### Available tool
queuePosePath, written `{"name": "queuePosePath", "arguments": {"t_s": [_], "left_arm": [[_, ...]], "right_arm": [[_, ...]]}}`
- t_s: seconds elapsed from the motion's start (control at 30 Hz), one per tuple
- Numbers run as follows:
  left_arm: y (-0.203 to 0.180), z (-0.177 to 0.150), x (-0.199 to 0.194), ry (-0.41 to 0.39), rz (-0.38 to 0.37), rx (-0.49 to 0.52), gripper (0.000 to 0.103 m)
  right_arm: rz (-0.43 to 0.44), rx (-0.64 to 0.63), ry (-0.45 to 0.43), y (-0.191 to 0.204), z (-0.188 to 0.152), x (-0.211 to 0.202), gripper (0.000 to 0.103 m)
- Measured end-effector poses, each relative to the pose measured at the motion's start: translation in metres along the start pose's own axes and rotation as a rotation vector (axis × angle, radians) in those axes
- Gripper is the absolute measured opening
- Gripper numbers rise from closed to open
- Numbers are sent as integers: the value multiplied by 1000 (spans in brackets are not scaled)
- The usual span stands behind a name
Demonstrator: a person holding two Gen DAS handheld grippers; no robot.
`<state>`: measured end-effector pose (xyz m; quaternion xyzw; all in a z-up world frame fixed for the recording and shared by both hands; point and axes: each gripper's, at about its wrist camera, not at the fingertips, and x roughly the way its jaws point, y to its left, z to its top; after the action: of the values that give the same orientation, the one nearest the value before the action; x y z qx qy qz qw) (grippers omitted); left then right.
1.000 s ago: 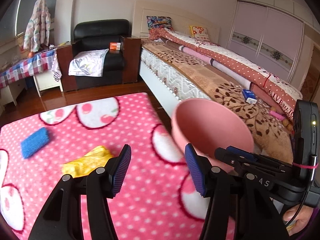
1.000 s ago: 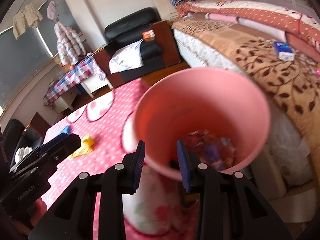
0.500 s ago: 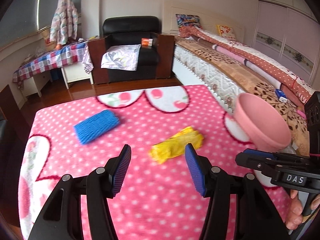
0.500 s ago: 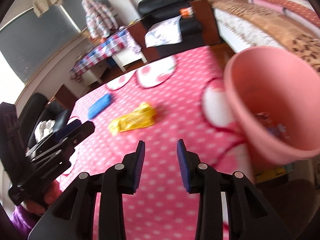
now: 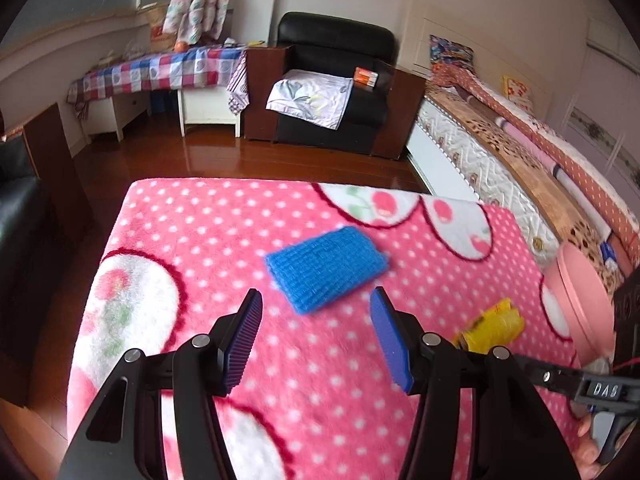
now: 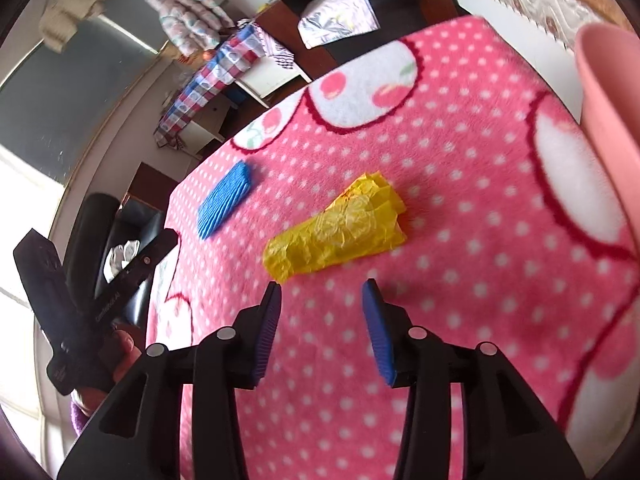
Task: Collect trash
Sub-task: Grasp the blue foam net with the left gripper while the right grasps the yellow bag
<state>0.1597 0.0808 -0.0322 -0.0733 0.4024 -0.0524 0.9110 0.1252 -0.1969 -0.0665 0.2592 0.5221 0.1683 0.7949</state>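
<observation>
From your left wrist camera, your left gripper [image 5: 316,334] hangs over the pink polka-dot blanket [image 5: 192,240] with its fingers spread wide and nothing between them. The blue knitted pad [image 5: 325,269] lies flat on the blanket just ahead of the fingertips, not touched. To the right, the crumpled yellow wrapper [image 5: 494,326] lies near the blanket's edge, and the pink bin [image 5: 586,300] stands just beyond that edge. Part of the other gripper's body and a hand show at the lower right.

From your right wrist camera, your right gripper [image 6: 322,316] has its jaws opening, with only blanket between them. The yellow wrapper [image 6: 340,230] lies just ahead of the fingertips, clear of both pads. The blue pad [image 6: 226,204] lies farther off to the left. The bin's rim [image 6: 604,76] shows at the right edge. Your left gripper [image 6: 158,246] and the hand [image 6: 124,354] holding it appear at the far left.
</observation>
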Motion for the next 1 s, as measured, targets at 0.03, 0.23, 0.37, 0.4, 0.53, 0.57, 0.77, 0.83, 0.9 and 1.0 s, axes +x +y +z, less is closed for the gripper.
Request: {"name": "queuePosePath", "arguments": {"t_s": [0.03,0.23,0.37,0.4,0.53,0.57,0.77,0.83,0.9,1.0], "left_arm": [[3,5,5,5,-7,-15,56],[9,26,41,21,12,-24,56],[11,33,63,36,34,-26,56],[12,32,68,44,35,-31,56],[8,26,77,60,18,-31,55],[4,23,77,56,26,-15,52],[-10,14,68,39,45,-17,14],[-12,10,63,38,40,-22,11],[-15,7,59,36,34,-25,10],[-20,1,50,25,37,-19,10]], "right_arm": [[-2,5,0,0,3,2,43],[-50,1,-40,3,18,9,43],[-79,-1,-53,1,27,12,43],[-82,-3,-57,2,29,14,43],[-109,-46,-73,8,35,18,43],[-114,-57,-77,9,36,20,43],[-109,-69,-88,13,42,24,43],[-108,-63,-89,13,43,24,43],[-113,-62,-97,13,44,25,43],[-120,-56,-107,14,45,27,43]]}}
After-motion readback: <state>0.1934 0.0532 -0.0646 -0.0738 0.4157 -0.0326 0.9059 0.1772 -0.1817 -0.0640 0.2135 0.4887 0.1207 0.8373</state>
